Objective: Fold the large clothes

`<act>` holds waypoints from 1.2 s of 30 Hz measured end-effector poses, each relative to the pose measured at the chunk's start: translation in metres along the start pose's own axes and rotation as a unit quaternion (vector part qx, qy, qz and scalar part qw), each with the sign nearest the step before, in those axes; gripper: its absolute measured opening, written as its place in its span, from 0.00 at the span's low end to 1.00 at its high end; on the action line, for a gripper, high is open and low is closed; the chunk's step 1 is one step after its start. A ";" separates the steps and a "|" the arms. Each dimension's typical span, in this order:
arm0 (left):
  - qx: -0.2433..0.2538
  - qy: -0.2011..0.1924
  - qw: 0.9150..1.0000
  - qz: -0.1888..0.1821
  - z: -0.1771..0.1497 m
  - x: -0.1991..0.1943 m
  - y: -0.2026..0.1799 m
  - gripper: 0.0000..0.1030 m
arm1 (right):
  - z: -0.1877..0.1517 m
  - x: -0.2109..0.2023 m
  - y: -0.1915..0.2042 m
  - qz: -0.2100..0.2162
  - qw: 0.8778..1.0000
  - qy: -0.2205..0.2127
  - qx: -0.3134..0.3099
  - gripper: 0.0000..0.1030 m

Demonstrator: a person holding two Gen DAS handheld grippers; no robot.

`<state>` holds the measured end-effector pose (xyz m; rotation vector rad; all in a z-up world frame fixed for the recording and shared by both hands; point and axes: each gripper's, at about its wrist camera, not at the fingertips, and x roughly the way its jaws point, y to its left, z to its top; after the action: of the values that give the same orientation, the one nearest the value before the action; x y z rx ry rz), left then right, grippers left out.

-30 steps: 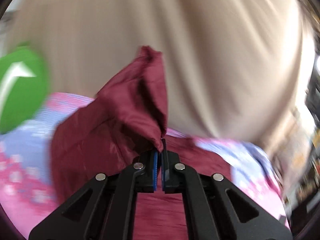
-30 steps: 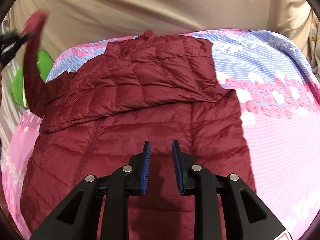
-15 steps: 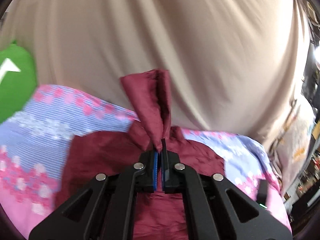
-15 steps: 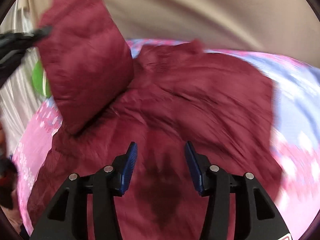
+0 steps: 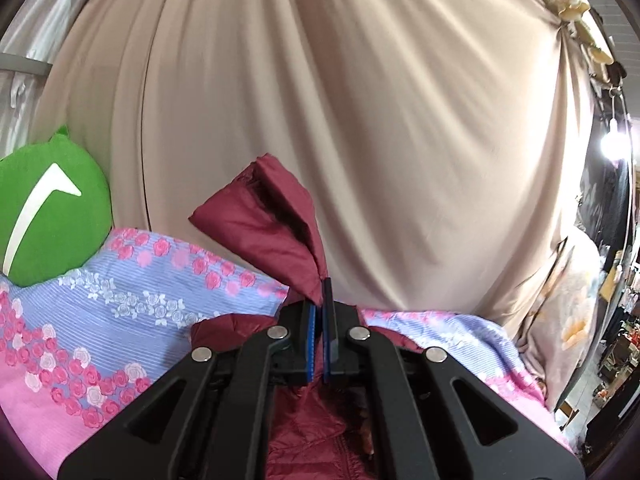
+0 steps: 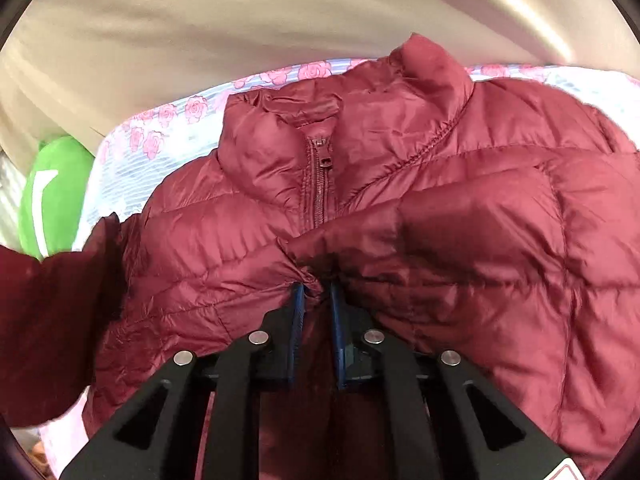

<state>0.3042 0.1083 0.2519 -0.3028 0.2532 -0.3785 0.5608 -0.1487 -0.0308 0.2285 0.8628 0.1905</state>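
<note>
A maroon quilted puffer jacket point(image 6: 460, 200) lies zipped on a floral bedspread point(image 5: 100, 320), collar at the far side. My left gripper point(image 5: 320, 308) is shut on the end of the jacket's sleeve point(image 5: 272, 232) and holds it up above the bed; the lifted sleeve shows at the left of the right wrist view point(image 6: 48, 320). My right gripper point(image 6: 316, 292) sits low on the jacket's chest, just below the zipper point(image 6: 320, 184). Its jaws are close together and pinch a pucker of the jacket's fabric between them.
A beige draped curtain point(image 5: 360, 120) hangs right behind the bed. A green plush cushion point(image 5: 44, 208) lies at the bed's far left corner. Cluttered room and a bright lamp point(image 5: 612, 144) show at the right edge.
My left gripper has carried the sleeve up and inward over the jacket. My right gripper has moved forward onto the chest and narrowed from wide open onto the fabric.
</note>
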 end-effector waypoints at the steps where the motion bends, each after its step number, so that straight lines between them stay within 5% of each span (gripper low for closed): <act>1: 0.000 -0.002 1.000 -0.004 0.002 -0.003 -0.001 0.01 | -0.004 -0.010 0.013 -0.009 0.999 -0.009 -0.033 0.22; 4: 0.003 -0.007 1.000 -0.009 0.004 -0.010 -0.001 0.01 | -0.010 -0.037 0.053 0.054 0.990 -0.028 -0.126 0.35; 6: 0.001 -0.011 1.000 -0.008 0.006 -0.014 0.000 0.01 | -0.011 -0.040 0.083 0.069 0.977 -0.043 -0.196 0.63; 13: 0.004 -0.029 1.000 0.010 0.014 -0.035 0.010 0.01 | -0.042 0.034 0.132 0.016 0.946 0.027 -0.324 0.61; 14: 0.006 -0.032 0.999 0.013 0.015 -0.038 0.011 0.01 | -0.044 0.037 0.134 0.015 0.945 0.025 -0.326 0.43; 15: 0.008 -0.034 0.999 0.013 0.015 -0.041 0.012 0.01 | -0.045 0.038 0.136 0.020 0.945 0.024 -0.326 0.10; 17: 0.001 -0.038 0.999 0.008 0.016 -0.044 0.015 0.01 | -0.038 0.035 0.133 0.041 0.958 0.027 -0.281 0.05; 22: -0.002 -0.042 0.999 -0.006 0.013 -0.051 0.014 0.01 | -0.008 0.012 0.111 0.036 0.984 -0.054 -0.169 0.05; 25: 0.001 -0.029 0.999 -0.018 0.009 -0.044 0.007 0.01 | -0.009 0.044 0.106 0.018 0.986 -0.004 -0.163 0.11; 27: 0.001 -0.016 0.999 -0.029 0.005 -0.035 0.001 0.01 | -0.011 0.045 0.106 0.016 0.985 -0.015 -0.173 0.13; 30: 0.009 0.005 0.999 -0.045 -0.004 -0.018 -0.013 0.01 | -0.007 0.003 0.088 0.056 0.987 -0.037 -0.149 0.13; 36: 0.017 0.055 0.994 -0.090 -0.027 0.050 -0.057 0.01 | -0.010 -0.089 -0.017 0.021 0.993 -0.084 -0.079 0.23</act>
<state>0.3228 0.0318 0.2367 -0.2728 0.3292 -0.5783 0.4975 -0.1863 0.0233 0.1126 0.6730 0.2751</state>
